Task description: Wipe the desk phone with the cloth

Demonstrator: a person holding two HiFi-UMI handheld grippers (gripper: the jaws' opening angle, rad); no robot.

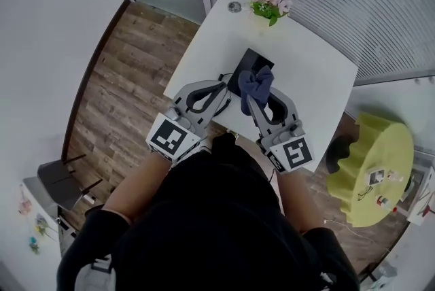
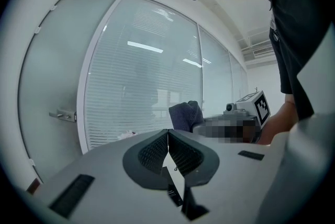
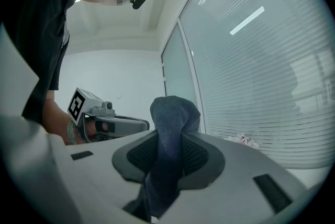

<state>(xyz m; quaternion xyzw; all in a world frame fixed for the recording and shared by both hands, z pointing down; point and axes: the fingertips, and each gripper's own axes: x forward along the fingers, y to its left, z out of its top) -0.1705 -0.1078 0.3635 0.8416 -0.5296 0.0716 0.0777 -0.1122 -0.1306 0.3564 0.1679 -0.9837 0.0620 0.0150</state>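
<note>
Right hand-held gripper [image 1: 253, 100] clenches cloth [image 1: 256, 86] over desk phone [image 1: 246, 65]; left hand-held gripper [image 1: 221, 87] closed, empty. Unbraced, the phone may slide under wiping.

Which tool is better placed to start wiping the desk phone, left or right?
Right: the right tool is shut on the cloth, seen over the desk phone from the head view; the left tool is shut, empty.

Desk phone [image 1: 250, 64] on table [image 1: 309, 72], mid. Cloth [image 1: 257, 87] over phone's near side, clamped in right gripper [image 1: 253, 103]. Left gripper [image 1: 221, 90] just left of cloth. Flowers [image 1: 270, 1] at table's far edge, behind phone. Round side table [image 1: 372, 147] right of table.
</note>
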